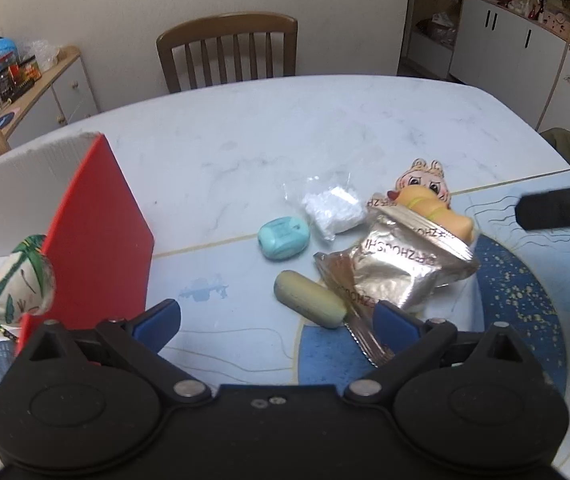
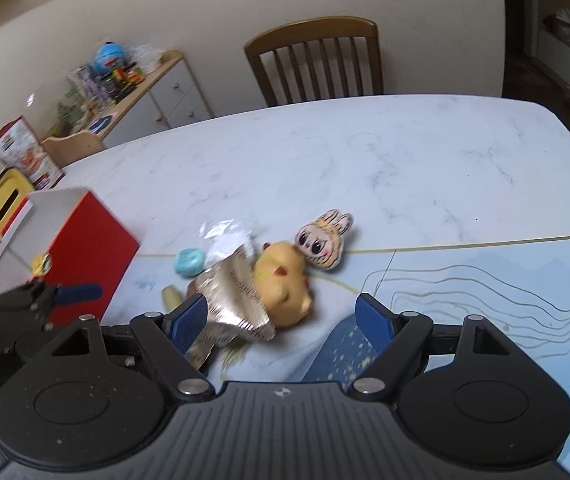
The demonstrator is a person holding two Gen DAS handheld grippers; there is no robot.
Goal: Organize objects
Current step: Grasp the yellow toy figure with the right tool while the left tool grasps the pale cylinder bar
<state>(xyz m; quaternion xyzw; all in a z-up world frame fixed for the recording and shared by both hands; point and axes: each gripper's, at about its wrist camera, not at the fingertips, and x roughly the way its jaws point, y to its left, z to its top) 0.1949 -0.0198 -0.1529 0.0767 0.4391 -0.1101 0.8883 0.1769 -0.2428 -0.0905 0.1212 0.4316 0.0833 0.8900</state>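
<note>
While both grippers hover over the marble table (image 1: 325, 120) with nothing between their blue pads, the left gripper (image 1: 277, 322) stands spread wide above a yellow-green oblong piece (image 1: 309, 299) and the right gripper (image 2: 283, 320) gapes over a silver foil packet (image 2: 232, 300). That packet leans on a yellow duck toy (image 2: 285, 280), which touches a flat cartoon-face charm (image 2: 325, 242). Just left of them lie a teal oval case (image 1: 283, 237) and a clear bag of white pieces (image 1: 335, 210). The red-and-white box (image 1: 97, 232) stands open at the left, holding a stuffed ball with green stitching (image 1: 23, 280).
</note>
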